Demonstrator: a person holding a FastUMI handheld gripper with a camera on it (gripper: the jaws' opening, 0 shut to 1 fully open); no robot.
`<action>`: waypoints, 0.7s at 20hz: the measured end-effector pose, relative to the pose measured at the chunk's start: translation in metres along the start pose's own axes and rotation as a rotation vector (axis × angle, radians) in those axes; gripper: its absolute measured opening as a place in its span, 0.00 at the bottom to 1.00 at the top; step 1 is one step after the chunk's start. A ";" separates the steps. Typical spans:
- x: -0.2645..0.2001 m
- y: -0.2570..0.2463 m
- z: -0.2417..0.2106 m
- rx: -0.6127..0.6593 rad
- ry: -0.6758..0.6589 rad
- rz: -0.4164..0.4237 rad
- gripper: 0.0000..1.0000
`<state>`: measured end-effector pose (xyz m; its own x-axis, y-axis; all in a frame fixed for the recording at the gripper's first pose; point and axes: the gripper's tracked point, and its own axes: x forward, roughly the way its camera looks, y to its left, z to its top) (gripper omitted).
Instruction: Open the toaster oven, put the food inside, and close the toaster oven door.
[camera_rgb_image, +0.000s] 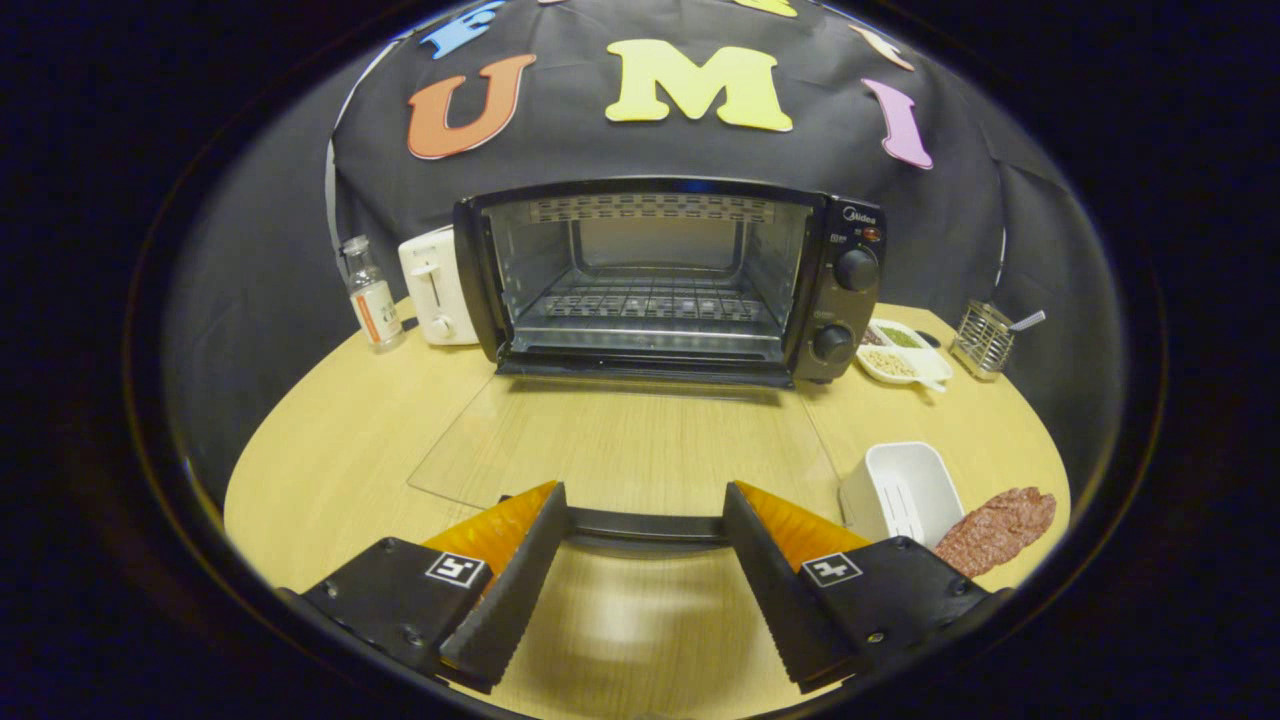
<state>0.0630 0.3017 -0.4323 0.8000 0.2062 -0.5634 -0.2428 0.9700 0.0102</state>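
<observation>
The black toaster oven stands at the back of the wooden table with its glass door folded down flat toward me. Its wire rack inside is bare. The door's dark handle lies across the gap between my fingers, near their tips. My gripper is open, its fingers spread wide, neither pressing on the handle. The food, a flat reddish-brown slab of meat, lies on the table to the right of my right finger, beside a white rectangular dish.
A white toaster and a small clear bottle stand left of the oven. Right of it are a white divided dish of spices and a wire holder. Bare tabletop lies left of the door.
</observation>
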 end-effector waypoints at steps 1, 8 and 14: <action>-0.002 -0.001 0.003 0.000 -0.005 0.009 1.00; -0.031 -0.070 0.054 -0.076 -0.067 -0.012 1.00; -0.063 -0.193 0.072 -0.103 -0.081 -0.058 1.00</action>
<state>0.0992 0.1112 -0.3395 0.8551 0.1642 -0.4918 -0.2466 0.9632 -0.1072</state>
